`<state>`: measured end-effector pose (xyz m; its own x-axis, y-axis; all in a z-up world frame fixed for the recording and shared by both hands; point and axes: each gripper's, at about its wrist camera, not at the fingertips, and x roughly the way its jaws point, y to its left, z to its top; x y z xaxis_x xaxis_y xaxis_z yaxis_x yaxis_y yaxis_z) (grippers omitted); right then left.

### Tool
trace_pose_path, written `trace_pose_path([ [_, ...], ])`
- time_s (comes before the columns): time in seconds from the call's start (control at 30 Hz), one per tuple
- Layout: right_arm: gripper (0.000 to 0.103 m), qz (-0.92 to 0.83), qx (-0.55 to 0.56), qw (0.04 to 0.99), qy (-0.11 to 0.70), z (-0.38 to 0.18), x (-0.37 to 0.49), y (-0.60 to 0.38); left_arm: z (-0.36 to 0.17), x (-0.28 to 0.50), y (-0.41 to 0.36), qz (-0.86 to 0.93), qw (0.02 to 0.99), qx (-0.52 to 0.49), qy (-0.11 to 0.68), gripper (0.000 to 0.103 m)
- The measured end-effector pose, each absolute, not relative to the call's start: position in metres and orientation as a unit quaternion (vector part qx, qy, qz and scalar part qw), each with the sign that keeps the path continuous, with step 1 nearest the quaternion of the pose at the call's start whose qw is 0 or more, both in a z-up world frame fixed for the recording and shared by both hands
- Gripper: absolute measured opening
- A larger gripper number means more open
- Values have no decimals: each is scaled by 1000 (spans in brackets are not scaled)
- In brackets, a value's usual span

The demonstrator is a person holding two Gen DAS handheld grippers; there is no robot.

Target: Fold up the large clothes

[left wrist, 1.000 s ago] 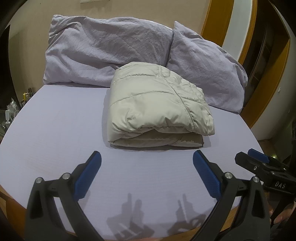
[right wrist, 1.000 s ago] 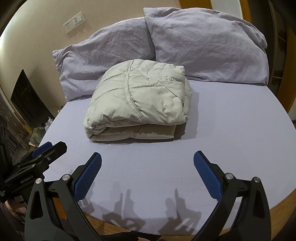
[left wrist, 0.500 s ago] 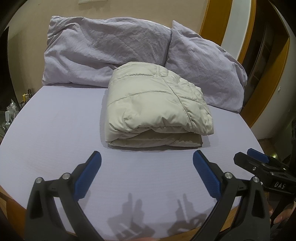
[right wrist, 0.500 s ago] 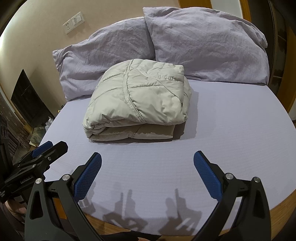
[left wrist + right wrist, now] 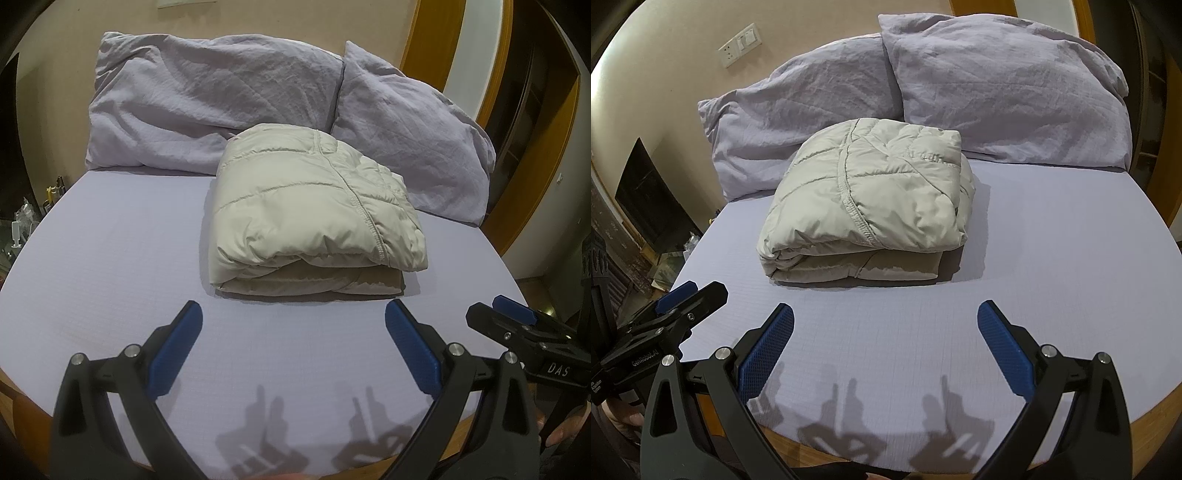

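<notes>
Lavender sheeting covers the bed (image 5: 103,258) in front of you, and its wooden frame shows only as a thin strip along the near edge. Your folded jacket (image 5: 314,218), a pale beige quilted one, lies on the sheet at 12 o'clock from both cameras, its far edge just against the two lavender pillows (image 5: 214,99) propped at the wall. The fold hides the jacket's front, so you cannot make out a zip or sleeves; only a stitched seam runs across the top.

Your left tongs (image 5: 293,345) hang over the near sheet with the blue pads spread wide and nothing between them. Your right tongs (image 5: 885,345) stand the same way, wide apart and empty, short of the jacket.

In the left view the right tool enters at 3 o'clock, cut off by the frame edge, with white letters "DAS" on its body. In the right view the left tool enters at 8 o'clock with a label that seems to read "GenRobot.AI", though it is small. A wall switch plate (image 5: 740,44) sits at 11 o'clock. Objects on the dark side at 9 o'clock are too blurred to name.
</notes>
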<state>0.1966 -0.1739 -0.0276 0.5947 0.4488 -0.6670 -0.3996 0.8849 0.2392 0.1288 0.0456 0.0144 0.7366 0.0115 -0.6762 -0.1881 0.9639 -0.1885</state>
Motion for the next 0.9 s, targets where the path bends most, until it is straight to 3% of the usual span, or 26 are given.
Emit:
trace_pose_path([
  [0.9,101,241,32,890,386,-29,201,-173,14,132,48,56,923,-123,361,99],
])
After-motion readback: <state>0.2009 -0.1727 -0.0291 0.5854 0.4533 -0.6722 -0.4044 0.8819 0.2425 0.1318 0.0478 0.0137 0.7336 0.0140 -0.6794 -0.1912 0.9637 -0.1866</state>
